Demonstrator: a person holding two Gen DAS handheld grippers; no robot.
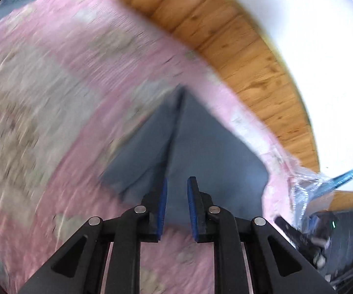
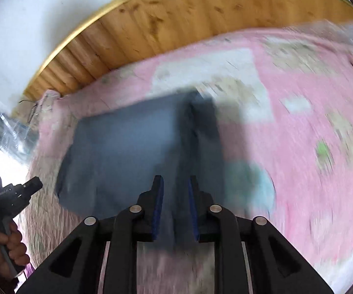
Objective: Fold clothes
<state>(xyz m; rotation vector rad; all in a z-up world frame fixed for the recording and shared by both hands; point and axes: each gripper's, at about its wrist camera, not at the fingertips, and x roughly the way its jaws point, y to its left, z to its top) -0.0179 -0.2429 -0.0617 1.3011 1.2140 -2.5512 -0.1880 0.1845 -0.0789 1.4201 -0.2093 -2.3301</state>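
My left hand-held gripper (image 1: pixel 177 208) has its blue-padded jaws apart with a gap between them, grasping nothing; it hovers over the folded dark grey cloth garment (image 1: pixel 196 147). This garment lies on the pink patterned bedspread (image 1: pixel 78 73), close to the bed edge, and the wooden plank floor (image 1: pixel 237 56) shows at about 1 o'clock. My right hand-held gripper (image 2: pixel 175 208) is also released, its jaws apart above the same garment (image 2: pixel 127 152), which reaches from the middle to 9 o'clock in the right wrist view. Both views are blurred. At 8 o'clock there, my hand (image 2: pixel 7 250) grips the handle of the other gripper
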